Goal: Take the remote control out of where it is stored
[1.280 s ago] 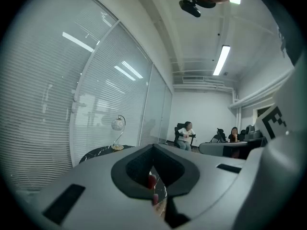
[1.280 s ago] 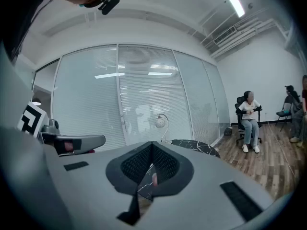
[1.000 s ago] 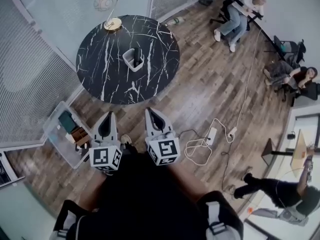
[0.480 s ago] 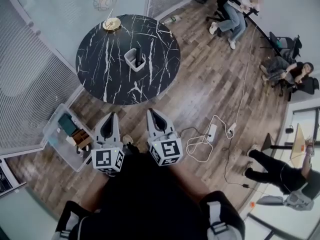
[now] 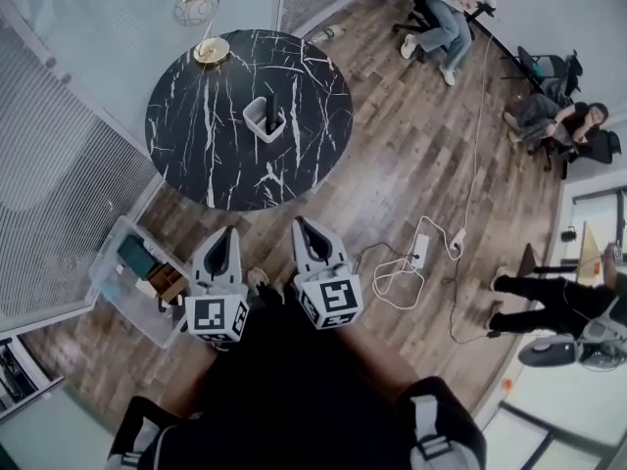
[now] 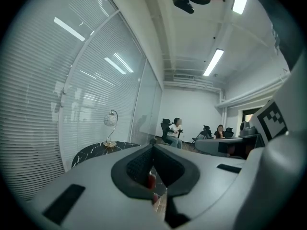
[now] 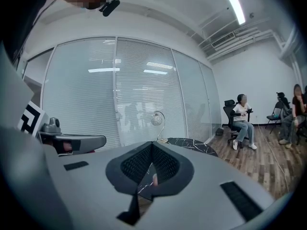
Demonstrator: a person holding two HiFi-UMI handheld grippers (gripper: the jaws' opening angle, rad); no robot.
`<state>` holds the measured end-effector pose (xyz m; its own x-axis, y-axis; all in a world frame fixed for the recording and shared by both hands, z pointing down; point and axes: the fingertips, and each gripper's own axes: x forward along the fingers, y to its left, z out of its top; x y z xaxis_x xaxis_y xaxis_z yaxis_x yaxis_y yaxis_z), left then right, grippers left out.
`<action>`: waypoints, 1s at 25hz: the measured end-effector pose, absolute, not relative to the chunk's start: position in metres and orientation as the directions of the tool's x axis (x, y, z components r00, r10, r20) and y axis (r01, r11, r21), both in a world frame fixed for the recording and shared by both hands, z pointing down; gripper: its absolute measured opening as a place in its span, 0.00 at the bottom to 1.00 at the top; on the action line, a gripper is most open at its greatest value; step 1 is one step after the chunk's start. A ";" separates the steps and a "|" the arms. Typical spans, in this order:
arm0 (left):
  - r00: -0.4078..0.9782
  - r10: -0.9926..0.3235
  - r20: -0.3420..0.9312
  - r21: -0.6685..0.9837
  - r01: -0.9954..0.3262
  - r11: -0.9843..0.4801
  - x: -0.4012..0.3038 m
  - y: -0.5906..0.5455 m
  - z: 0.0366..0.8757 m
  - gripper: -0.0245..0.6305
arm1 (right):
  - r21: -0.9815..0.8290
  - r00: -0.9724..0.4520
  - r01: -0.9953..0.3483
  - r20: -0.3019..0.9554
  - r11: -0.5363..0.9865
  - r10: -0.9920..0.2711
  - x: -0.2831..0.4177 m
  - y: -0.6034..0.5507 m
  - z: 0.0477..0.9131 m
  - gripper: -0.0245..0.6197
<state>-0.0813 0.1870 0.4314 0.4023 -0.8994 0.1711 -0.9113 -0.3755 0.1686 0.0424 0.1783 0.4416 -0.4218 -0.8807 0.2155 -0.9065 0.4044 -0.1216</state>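
A round black marble table (image 5: 211,150) stands ahead of me. On it sits a small white holder (image 5: 261,122) with a dark remote control (image 5: 272,108) standing upright inside. A gold-based lamp (image 5: 208,49) is at the table's far edge. My left gripper (image 5: 224,231) and right gripper (image 5: 301,223) hover side by side over the wooden floor, short of the table's near edge, both pointing toward it. Both are shut with nothing held. In the left gripper view the left gripper (image 6: 153,143) has its jaws meeting at the tip. The right gripper (image 7: 152,143) shows the same in the right gripper view.
A clear plastic box (image 5: 122,297) with items sits on the floor at my left. A power strip (image 5: 419,253) with white cables lies on the floor at the right. Glass walls with blinds run behind the table. People sit at the far right; one person (image 5: 549,302) stands nearby.
Both grippers stay shut and have shifted slightly toward the right of the view. The person at the right has moved across the floor.
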 end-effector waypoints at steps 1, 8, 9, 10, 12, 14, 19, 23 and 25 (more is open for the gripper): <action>0.404 -0.898 0.175 0.166 -0.911 -0.378 -0.081 0.187 0.434 0.05 | -0.119 -0.421 -0.907 0.218 0.404 -0.881 0.043 0.176 0.442 0.04; 0.406 -0.888 0.215 0.163 -0.912 -0.377 -0.068 0.154 0.445 0.05 | -0.126 -0.424 -0.905 0.212 0.406 -0.880 0.050 0.132 0.446 0.04; 0.400 -0.891 0.215 0.159 -0.915 -0.372 -0.067 0.147 0.444 0.05 | -0.129 -0.432 -0.902 0.211 0.413 -0.877 0.051 0.124 0.447 0.04; 0.391 -0.895 0.214 0.154 -0.919 -0.364 -0.066 0.138 0.443 0.05 | -0.132 -0.438 -0.898 0.208 0.419 -0.874 0.051 0.115 0.446 0.04; 0.369 -0.906 0.206 0.150 -0.927 -0.343 -0.064 0.121 0.438 0.05 | -0.138 -0.449 -0.893 0.196 0.428 -0.872 0.052 0.096 0.443 0.04; 0.342 -0.917 0.203 0.149 -0.937 -0.317 -0.063 0.105 0.433 0.05 | -0.142 -0.464 -0.885 0.189 0.443 -0.865 0.052 0.079 0.440 0.04; 0.300 -0.930 0.210 0.144 -0.951 -0.274 -0.056 0.072 0.430 0.05 | -0.151 -0.498 -0.867 0.213 0.475 -0.841 0.054 0.048 0.445 0.04; 0.268 -0.938 0.218 0.129 -0.961 -0.245 -0.053 0.055 0.431 0.05 | -0.177 -0.513 -0.857 0.223 0.484 -0.829 0.056 0.027 0.450 0.04; 0.266 -0.937 0.225 0.133 -0.961 -0.240 -0.051 0.044 0.433 0.05 | -0.186 -0.512 -0.858 0.232 0.479 -0.827 0.059 0.019 0.453 0.04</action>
<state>-0.0505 0.0442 0.4329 0.2656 -0.9374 0.2252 -0.9615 -0.2404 0.1331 0.0586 0.0186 0.4533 -0.5124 -0.8268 0.2319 -0.8577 0.4795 -0.1856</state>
